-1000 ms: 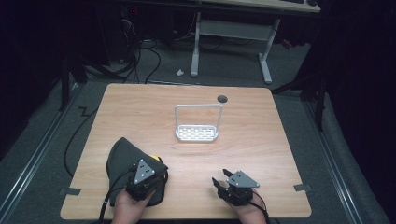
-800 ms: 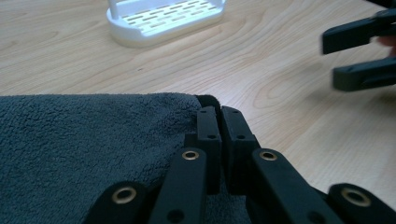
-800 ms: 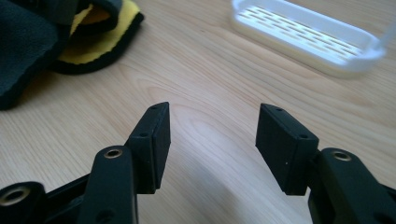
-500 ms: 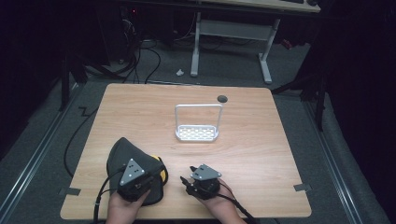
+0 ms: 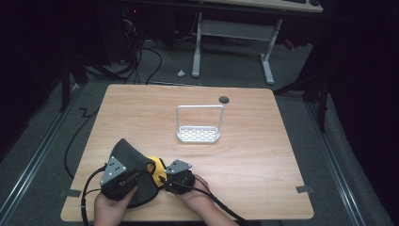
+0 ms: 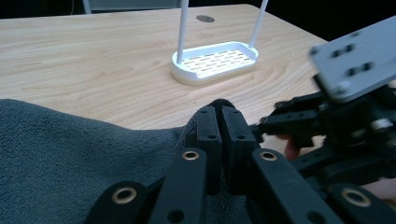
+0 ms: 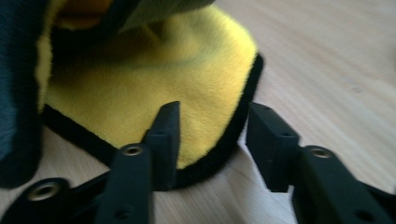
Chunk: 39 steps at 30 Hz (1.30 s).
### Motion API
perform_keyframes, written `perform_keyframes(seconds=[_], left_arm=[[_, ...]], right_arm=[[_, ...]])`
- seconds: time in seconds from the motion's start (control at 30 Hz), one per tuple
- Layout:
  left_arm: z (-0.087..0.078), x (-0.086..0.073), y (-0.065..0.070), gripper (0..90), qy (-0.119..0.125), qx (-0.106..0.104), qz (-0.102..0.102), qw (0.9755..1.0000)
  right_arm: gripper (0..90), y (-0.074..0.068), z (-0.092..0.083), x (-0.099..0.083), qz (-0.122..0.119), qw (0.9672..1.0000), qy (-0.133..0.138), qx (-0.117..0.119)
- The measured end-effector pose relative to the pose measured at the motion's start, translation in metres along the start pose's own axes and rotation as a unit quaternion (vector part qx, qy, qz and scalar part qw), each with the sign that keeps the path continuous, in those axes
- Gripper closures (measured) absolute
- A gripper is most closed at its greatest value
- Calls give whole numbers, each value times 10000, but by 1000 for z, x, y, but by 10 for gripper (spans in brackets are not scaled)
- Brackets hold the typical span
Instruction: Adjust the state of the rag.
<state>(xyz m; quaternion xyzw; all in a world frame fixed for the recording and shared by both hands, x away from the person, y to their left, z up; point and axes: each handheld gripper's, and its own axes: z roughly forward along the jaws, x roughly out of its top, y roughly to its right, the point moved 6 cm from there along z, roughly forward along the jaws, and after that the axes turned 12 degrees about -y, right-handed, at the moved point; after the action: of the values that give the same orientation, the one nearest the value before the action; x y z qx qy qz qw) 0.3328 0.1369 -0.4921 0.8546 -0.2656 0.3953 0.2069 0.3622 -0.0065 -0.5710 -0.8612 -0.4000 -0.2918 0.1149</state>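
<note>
Left claw (image 6: pixel 219 122) pinches the dark grey fleece cloth (image 6: pixel 70 154); right claw (image 7: pixel 212 140), just been closing, straddles its black-edged yellow corner (image 7: pixel 187 93), pads apart

White rack (image 5: pixel 198 135) mid-table, wood (image 5: pixel 263 165) around

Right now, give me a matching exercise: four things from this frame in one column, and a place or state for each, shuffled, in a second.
1. left gripper
2. right gripper
3. white rack
4. cloth

A. upright mid-table, untouched
B. fingers apart, astride the yellow corner
C. fingers shut on grey fabric
D. grey outside, yellow inside, at the near edge

Pairs: 1-C, 2-B, 3-A, 4-D
</note>
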Motion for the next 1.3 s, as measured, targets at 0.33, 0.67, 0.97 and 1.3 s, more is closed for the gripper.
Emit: perform_keyframes(seconds=[0.33, 0.67, 0.97, 1.3], left_arm=[[-6, 1, -5, 869, 71, -20, -76, 9999], [5, -2, 4, 868, -48, -89, 53, 9999], [17, -10, 5, 868, -260, -82, 69, 9996], [33, -23, -11, 868, -616, -25, -160, 9980]], right_arm=[[849, 8, -17, -12, -137, 9992, -54, -383], [847, 55, -61, -77, 314, 9960, -166, -822], [846, 97, -105, -133, 813, 9883, -156, -1283], [846, 118, -132, -170, 1195, 9805, -158, -1552]])
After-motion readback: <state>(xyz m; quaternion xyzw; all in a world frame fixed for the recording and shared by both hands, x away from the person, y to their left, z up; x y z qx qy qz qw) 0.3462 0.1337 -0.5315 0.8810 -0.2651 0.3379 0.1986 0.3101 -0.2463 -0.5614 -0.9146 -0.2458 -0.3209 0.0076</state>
